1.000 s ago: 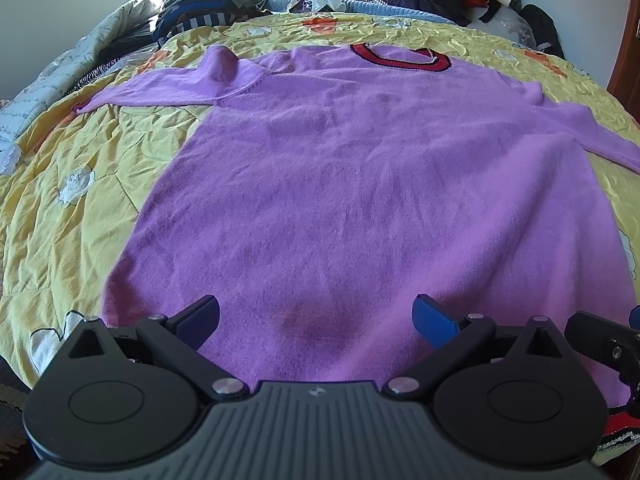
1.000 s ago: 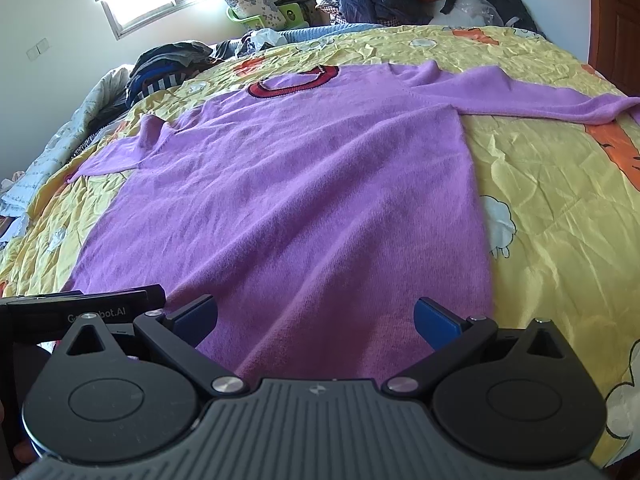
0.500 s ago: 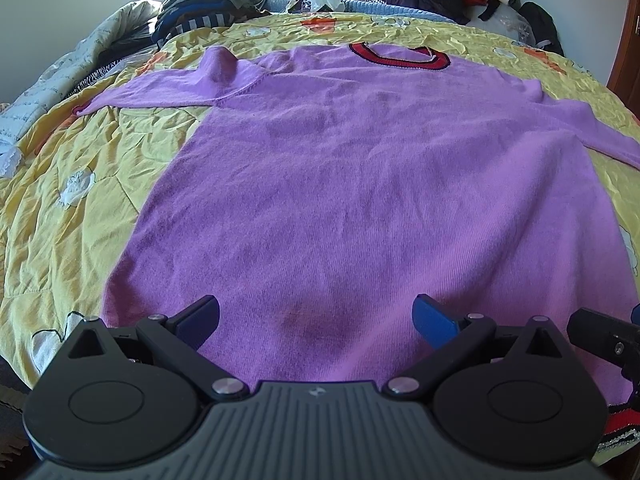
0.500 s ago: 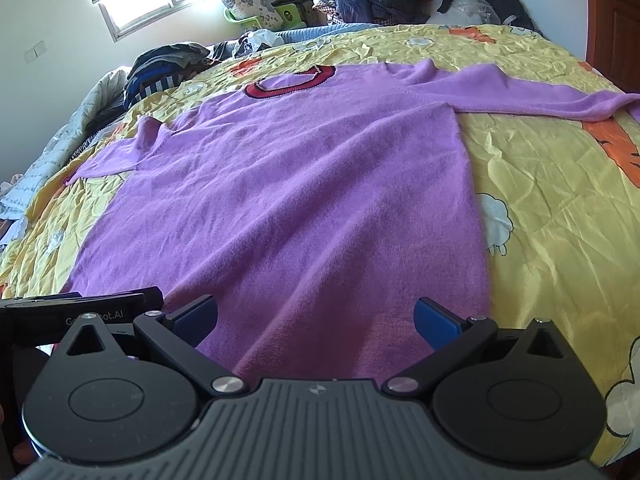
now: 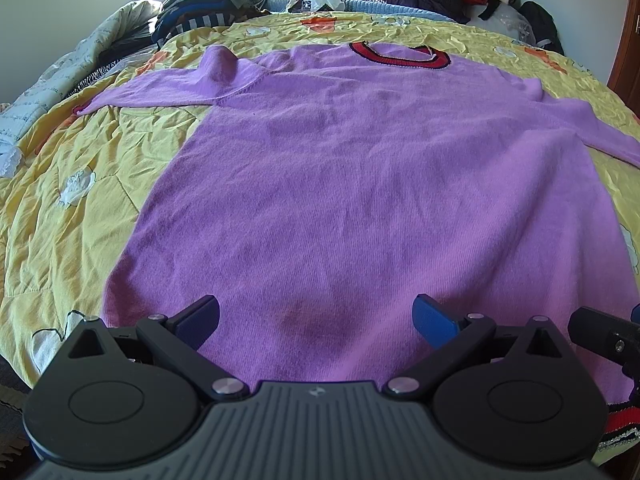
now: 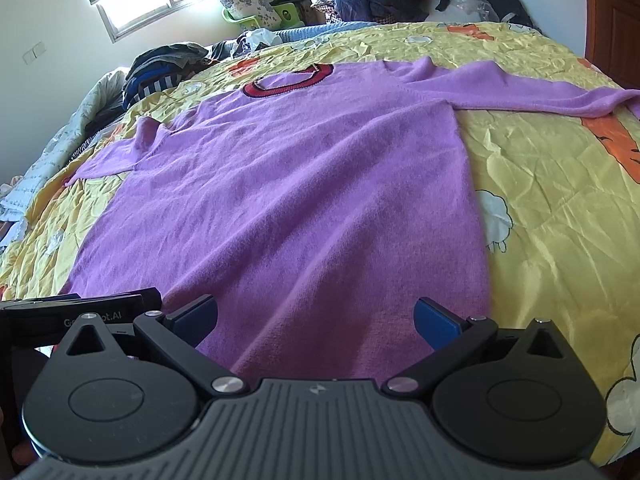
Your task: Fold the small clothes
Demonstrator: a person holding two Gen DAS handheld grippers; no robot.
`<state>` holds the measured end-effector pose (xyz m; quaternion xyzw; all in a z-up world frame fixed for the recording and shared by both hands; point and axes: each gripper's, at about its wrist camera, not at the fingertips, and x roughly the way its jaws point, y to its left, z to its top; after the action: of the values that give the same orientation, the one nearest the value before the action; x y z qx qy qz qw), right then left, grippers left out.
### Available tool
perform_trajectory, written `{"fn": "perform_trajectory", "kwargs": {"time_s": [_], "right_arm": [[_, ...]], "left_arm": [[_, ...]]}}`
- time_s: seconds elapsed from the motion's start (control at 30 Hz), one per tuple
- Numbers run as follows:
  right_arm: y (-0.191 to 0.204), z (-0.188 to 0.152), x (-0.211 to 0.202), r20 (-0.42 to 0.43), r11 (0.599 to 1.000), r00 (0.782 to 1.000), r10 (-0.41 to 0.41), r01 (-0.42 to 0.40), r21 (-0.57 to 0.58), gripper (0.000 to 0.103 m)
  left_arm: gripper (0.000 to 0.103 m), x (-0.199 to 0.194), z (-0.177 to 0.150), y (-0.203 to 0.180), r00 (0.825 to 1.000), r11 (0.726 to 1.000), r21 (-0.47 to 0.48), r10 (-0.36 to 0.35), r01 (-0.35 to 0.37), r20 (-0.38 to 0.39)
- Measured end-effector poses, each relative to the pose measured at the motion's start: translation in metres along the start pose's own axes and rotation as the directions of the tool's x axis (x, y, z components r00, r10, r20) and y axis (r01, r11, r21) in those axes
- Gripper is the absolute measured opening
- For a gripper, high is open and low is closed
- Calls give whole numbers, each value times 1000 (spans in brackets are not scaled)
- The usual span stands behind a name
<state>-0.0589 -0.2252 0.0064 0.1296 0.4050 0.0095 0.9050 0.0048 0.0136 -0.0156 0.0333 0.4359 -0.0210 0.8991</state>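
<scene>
Change: barely any; both views sit as before.
Sweater (image 5: 360, 184): purple knit, flat on bed (image 5: 80, 200).
Left gripper (image 5: 316, 316): fingers wide apart, empty.
Right gripper (image 6: 316, 316): fingers wide apart, empty.

Sweater (image 5: 360, 200) a matt, fuzzy purple knit with ribbed red collar (image 5: 400, 56), lying on a crinkled, faintly sheeny yellow cloth quilt (image 6: 560, 208); gripper (image 5: 316, 320) matt black plastic, bright metal pins.

Left gripper (image 5: 316, 318) at the bottom centre of its frame, blue-padded fingers (image 5: 434, 320) spread wide, nothing between them. Right gripper (image 6: 315, 318) likewise low in its own frame, jaws wide apart and empty; its black edge also visible at lower right of the left view.
</scene>
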Motion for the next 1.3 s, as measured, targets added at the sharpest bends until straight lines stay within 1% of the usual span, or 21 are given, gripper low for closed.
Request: {"fn": "perform_trajectory", "kwargs": {"time_s": [1.3], "right_arm": [[-3,-2,4,-4,1000,1000,-3,3,10,103]], "left_arm": [[103,1,-1,-1,1000,1000,3,1,-1,-5]]}}
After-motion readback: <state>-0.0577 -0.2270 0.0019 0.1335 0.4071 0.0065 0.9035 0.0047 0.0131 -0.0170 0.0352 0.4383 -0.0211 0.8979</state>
